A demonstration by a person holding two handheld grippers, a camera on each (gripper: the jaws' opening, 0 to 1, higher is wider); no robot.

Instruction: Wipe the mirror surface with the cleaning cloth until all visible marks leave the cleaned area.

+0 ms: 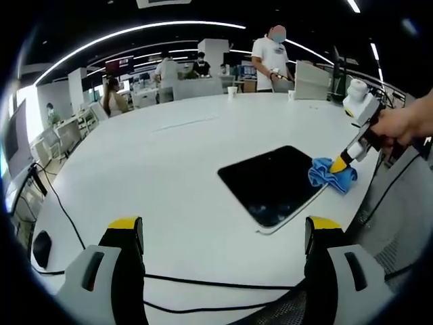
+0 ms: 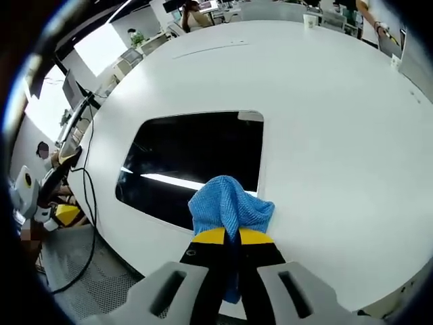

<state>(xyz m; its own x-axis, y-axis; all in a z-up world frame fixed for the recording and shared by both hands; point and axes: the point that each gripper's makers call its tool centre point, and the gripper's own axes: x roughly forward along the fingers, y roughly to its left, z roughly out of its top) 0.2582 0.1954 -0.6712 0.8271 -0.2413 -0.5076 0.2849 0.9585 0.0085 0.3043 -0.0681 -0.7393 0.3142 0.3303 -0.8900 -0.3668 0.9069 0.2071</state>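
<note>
A dark rectangular mirror (image 1: 270, 181) lies flat on the white table (image 1: 155, 162). The blue cleaning cloth (image 1: 330, 175) rests bunched on the mirror's right-hand edge in the left gripper view. My right gripper (image 1: 338, 162), held by a hand (image 1: 406, 125), is shut on the cloth there. In the right gripper view the cloth (image 2: 230, 203) is pinched between the yellow-tipped jaws of my right gripper (image 2: 230, 235) at the mirror's (image 2: 196, 159) near edge. My left gripper (image 1: 224, 227) hangs open over bare table, short of the mirror, holding nothing.
A black cable (image 1: 203, 279) runs across the table's near edge under my left jaws. White cups (image 1: 232, 91) stand at the far side, with several people (image 1: 270, 57) and desks beyond. The table edge (image 2: 135, 237) drops to a grey floor.
</note>
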